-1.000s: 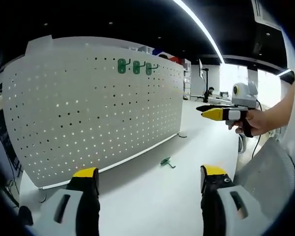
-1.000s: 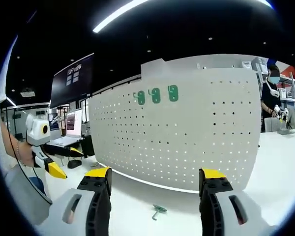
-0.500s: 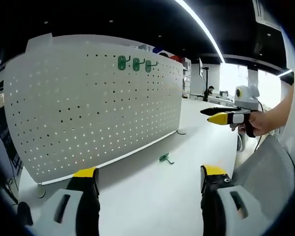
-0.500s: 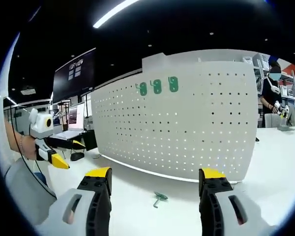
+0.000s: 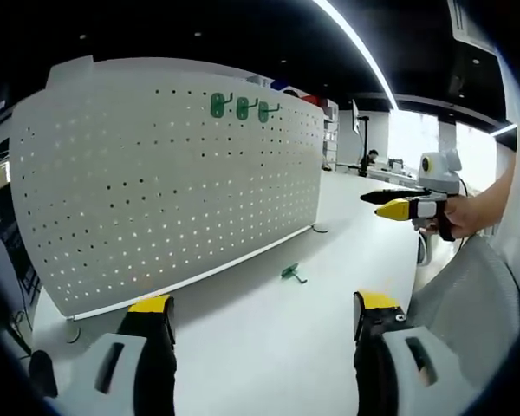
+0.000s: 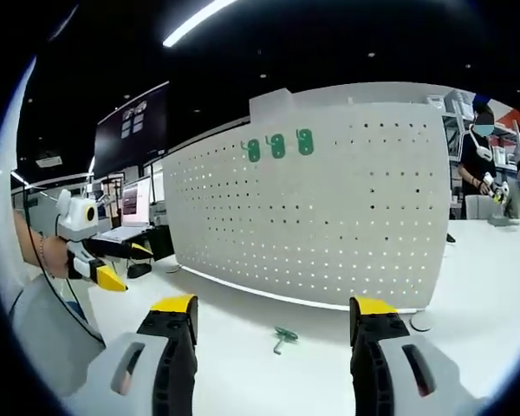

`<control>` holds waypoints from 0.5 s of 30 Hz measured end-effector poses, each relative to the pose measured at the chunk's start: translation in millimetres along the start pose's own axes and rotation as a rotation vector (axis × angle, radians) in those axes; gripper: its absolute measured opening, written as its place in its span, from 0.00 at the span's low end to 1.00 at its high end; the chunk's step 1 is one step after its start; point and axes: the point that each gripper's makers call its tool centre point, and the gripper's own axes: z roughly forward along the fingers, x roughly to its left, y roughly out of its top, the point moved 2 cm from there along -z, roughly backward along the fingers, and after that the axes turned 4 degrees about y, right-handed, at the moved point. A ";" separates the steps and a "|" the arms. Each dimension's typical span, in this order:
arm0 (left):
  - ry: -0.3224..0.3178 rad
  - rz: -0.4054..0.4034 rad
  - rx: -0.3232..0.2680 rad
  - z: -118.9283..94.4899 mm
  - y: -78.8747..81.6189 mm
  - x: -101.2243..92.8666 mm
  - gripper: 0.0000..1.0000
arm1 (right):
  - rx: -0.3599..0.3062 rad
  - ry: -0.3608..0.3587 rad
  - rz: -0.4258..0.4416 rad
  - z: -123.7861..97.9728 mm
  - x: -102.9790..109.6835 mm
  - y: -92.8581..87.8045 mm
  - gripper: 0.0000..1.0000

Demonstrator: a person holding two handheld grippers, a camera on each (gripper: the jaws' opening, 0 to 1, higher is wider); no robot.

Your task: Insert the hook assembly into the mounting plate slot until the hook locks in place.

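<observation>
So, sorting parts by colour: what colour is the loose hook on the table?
Green; the hook shows best in the right gripper view.

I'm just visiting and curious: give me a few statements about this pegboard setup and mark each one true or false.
1. Three green hooks hang near the top of the white pegboard. True.
2. A loose green hook lies on the table in front of the board. True.
3. The right gripper is holding that loose hook. False: its jaws stand open and empty.
4. The left gripper is clamped shut. False: it is open.
5. The pegboard lies flat. False: it stands upright.
</observation>
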 end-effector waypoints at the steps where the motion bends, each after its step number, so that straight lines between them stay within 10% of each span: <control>1: 0.000 0.001 0.002 0.2 -0.4 -0.1 0.87 | 0.000 -0.001 -0.005 0.2 -0.3 0.1 0.69; 15: -0.045 0.037 0.020 11.3 5.4 -3.3 0.87 | 0.000 -0.007 0.002 0.7 -1.6 -0.4 0.69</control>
